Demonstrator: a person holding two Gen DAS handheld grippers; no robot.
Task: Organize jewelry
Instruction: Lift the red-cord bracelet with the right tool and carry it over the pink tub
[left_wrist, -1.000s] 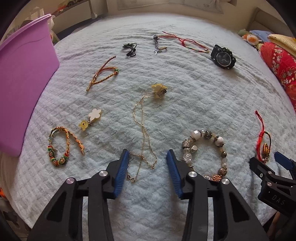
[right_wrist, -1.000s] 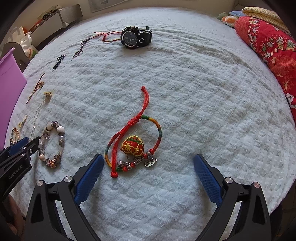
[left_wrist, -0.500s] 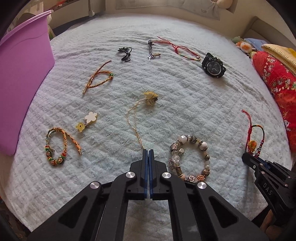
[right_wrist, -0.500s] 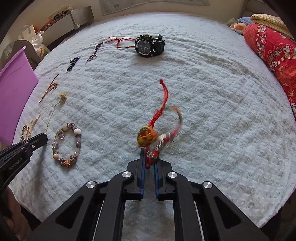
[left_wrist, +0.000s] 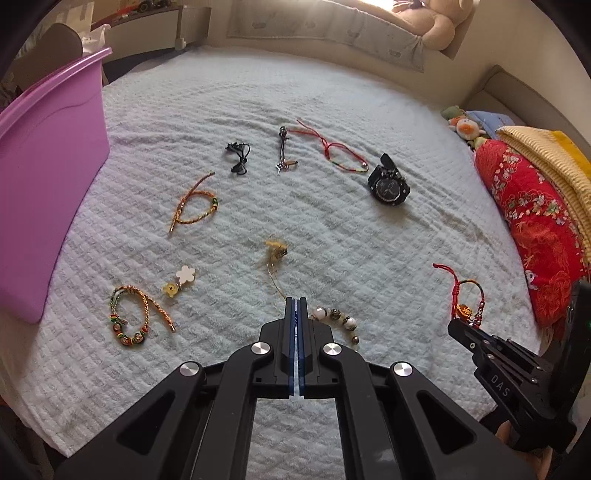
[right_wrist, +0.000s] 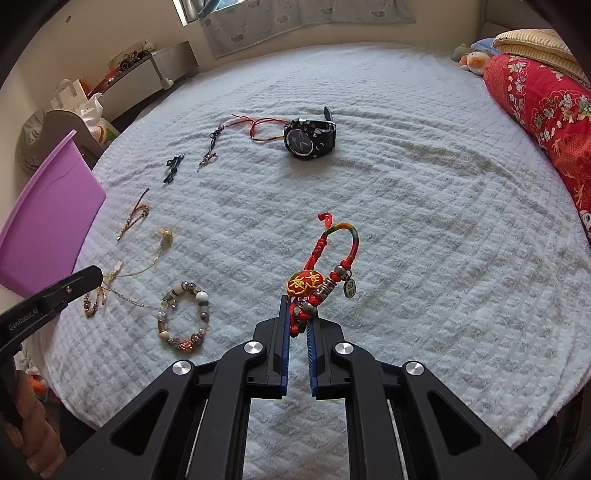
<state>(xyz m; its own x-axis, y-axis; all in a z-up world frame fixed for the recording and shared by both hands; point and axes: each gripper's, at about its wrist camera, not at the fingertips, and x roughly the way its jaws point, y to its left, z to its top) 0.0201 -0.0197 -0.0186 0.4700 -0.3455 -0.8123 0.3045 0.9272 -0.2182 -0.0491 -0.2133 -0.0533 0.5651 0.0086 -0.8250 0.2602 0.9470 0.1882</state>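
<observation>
Nearest me, the left gripper (left_wrist: 296, 300) is pinched tight on a thin gold chain (left_wrist: 274, 275), its yellow charm trailing toward the pale blanket (left_wrist: 332, 92). The right gripper (right_wrist: 298, 314) clamps a red cord bracelet (right_wrist: 317, 269), lifted off the blanket. A beaded bracelet (right_wrist: 183, 319) lies between them; farther off sits a black watch (right_wrist: 308, 134), and a purple bin (left_wrist: 44, 147) at left.

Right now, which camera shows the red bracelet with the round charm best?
The right wrist view: the red bracelet hangs big and sharp from the right tongs, charm and tag clear. The left wrist view shows it small at the edge.
</observation>
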